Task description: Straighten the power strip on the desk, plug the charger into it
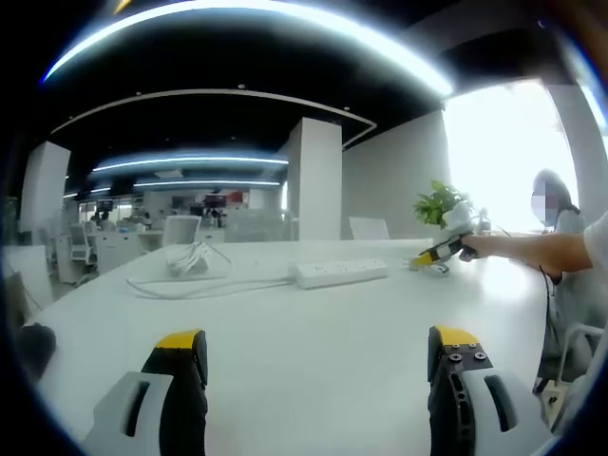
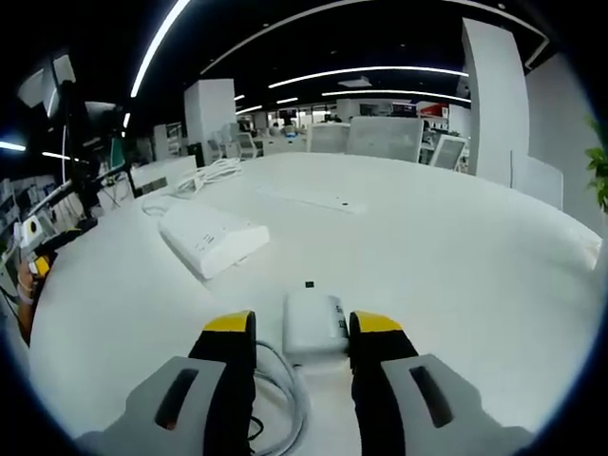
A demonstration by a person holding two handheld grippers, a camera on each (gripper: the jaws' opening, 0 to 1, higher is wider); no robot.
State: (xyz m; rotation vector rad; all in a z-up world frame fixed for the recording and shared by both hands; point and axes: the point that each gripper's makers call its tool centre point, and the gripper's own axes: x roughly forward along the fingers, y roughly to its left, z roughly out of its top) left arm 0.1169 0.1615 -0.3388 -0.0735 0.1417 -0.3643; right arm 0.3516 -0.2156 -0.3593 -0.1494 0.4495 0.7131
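Left gripper view: left gripper (image 1: 318, 356) spread wide over the bare desk (image 1: 313, 323), nothing between the jaws; power strip (image 1: 340, 273) lying flat further off, well apart, its cable (image 1: 204, 284) trailing away to a loose coil (image 1: 190, 257); off to the right, right gripper (image 1: 442, 252) low on the desk at the end of a sleeved arm (image 1: 541, 249). Right gripper view: right gripper (image 2: 302, 334) with jaws parted around the charger (image 2: 313, 325), flanking its sides, true contact too close to call, so not clearly pinching; white cord (image 2: 280, 385) looping back under the jaws; strip just ahead and to the left, apart from the charger, lying at a slant. Judged from these: charger a small hard block, light, smooth and likely slippery, best squeezed across its flat sides with prongs left free; strip rigid, light, prone to slide when pushed, better nudged at one end or steadied by its long edges; cord soft and floppy, poor to hold
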